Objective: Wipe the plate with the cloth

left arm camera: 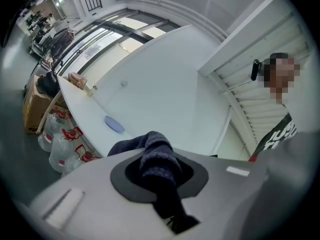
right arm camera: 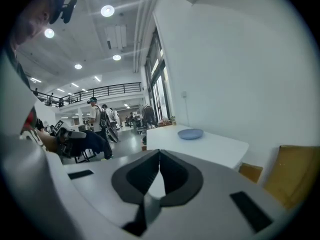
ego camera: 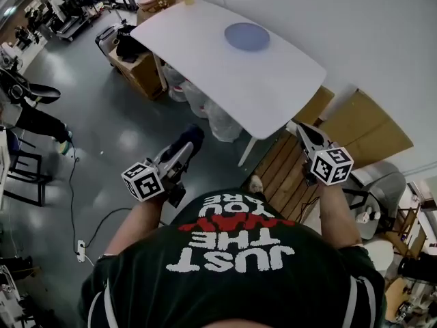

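A white table (ego camera: 273, 87) stands against a plain white wall (ego camera: 369, 26) on a glossy grey floor (ego camera: 116, 132). Under the table sit clear water jugs (ego camera: 205, 111), and a brown box (ego camera: 140, 74) stands by its far left end. Just beside its near end lies a slatted wooden pallet (ego camera: 283, 166), with flat cardboard sheets (ego camera: 365, 125) by the wall. Well left of the table are a black chair (ego camera: 24, 180) and a power strip (ego camera: 80, 250). Beyond the table, tall windows (right arm camera: 159, 81) rise toward a ceiling with round lights (right arm camera: 107, 10), and a railed balcony (right arm camera: 97, 91) crosses the hall.
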A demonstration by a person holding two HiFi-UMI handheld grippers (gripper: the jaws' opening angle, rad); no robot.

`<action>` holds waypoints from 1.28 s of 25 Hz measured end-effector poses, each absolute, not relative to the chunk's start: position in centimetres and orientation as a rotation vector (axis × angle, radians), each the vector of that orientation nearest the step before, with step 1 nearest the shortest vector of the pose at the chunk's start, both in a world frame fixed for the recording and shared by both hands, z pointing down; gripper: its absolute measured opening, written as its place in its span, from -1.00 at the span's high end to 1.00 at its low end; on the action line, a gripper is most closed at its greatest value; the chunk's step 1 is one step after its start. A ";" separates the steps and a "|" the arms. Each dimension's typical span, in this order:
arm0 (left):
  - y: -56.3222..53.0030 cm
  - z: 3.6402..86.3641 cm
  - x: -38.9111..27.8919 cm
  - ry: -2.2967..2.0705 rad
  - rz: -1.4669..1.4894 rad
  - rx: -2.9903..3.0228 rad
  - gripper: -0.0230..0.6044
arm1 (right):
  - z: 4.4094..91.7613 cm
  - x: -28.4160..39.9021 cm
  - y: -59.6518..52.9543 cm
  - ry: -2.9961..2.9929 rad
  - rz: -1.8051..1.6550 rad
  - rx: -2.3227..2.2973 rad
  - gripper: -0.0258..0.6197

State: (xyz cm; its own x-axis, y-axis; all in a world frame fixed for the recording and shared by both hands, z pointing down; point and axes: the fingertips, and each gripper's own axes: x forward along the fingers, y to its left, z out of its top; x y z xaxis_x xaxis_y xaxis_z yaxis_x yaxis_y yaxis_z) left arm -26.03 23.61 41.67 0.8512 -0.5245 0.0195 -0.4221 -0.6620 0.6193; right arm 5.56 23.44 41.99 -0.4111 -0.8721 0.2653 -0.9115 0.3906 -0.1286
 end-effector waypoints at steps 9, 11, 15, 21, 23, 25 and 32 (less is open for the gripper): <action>8.1 40.6 -12.6 -0.826 -0.265 2.307 0.80 | 41.8 15.9 5.6 -2.587 0.401 1.350 0.90; 6.0 40.4 -11.0 -0.849 -0.242 2.317 0.79 | 42.0 16.8 2.8 -2.590 0.406 1.316 0.90; 1.6 40.6 -9.7 -0.889 -0.164 2.353 0.80 | 43.5 17.3 -2.3 -2.575 0.468 1.278 0.90; -7.2 42.5 -11.0 -0.905 -0.085 2.348 0.79 | 46.4 16.2 -11.5 -2.505 0.572 1.248 0.90; -10.4 44.3 -11.4 -0.882 -0.066 2.328 0.79 | 48.0 16.1 -15.2 -2.471 0.637 1.280 0.90; -13.2 46.0 -11.4 -0.851 -0.045 2.306 0.79 | 49.6 16.3 -18.5 -2.425 0.717 1.324 0.90; -21.0 50.1 -10.0 -0.780 -0.006 2.289 0.79 | 56.4 17.0 -30.8 -2.170 0.938 1.404 0.62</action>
